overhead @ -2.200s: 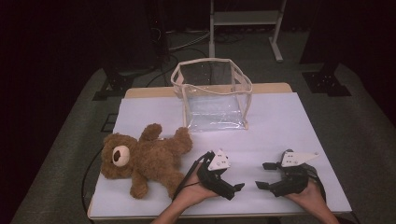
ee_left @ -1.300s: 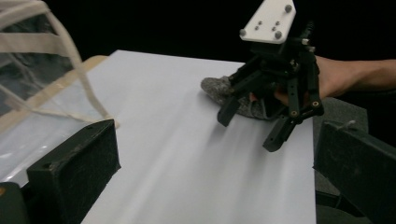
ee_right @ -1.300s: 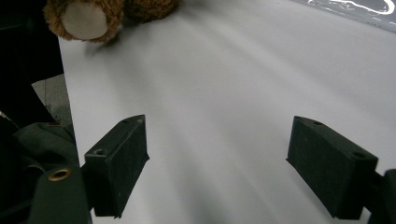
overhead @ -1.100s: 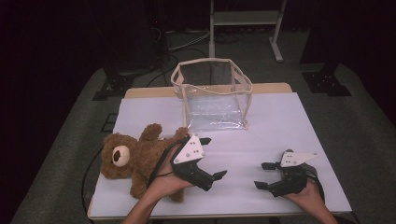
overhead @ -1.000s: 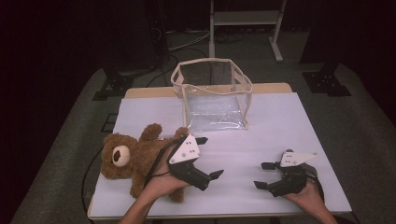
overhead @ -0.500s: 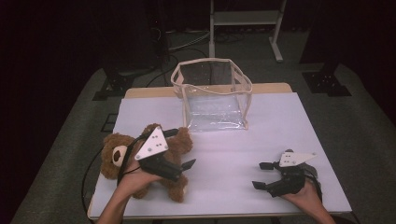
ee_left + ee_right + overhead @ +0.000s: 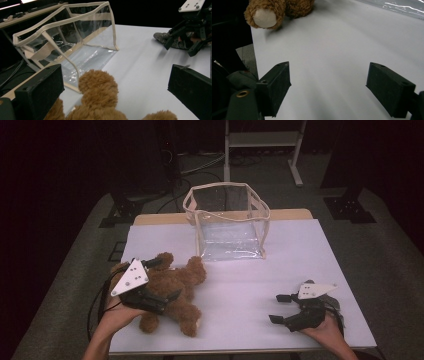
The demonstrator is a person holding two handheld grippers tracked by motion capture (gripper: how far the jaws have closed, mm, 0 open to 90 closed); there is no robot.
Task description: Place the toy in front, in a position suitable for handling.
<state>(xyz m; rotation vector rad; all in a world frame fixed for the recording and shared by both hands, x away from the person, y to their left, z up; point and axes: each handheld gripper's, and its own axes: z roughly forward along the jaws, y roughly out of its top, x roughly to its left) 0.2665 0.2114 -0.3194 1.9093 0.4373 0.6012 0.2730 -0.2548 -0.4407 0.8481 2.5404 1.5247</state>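
While the teddy bear [image 7: 172, 287] lies on its back at the near left of the desk [image 7: 300, 250], the high view shows the left hand-held gripper [image 7: 162, 280] poised over its body, jaws apart, and the right hand-held gripper [image 7: 278, 308] resting open on the desk, well apart from the bear. The clear bag [image 7: 227, 222] stands open-topped just beyond the bear. In the left gripper view, the jaws straddle a brown furry limb [image 7: 98, 90] without pinching it; lowering further and closing on the thick torso rather than a loose limb should give a firmer hold. In the right gripper view, the spread jaws frame bare desk, the bear's pale-soled foot [image 7: 264, 17] lying far ahead.
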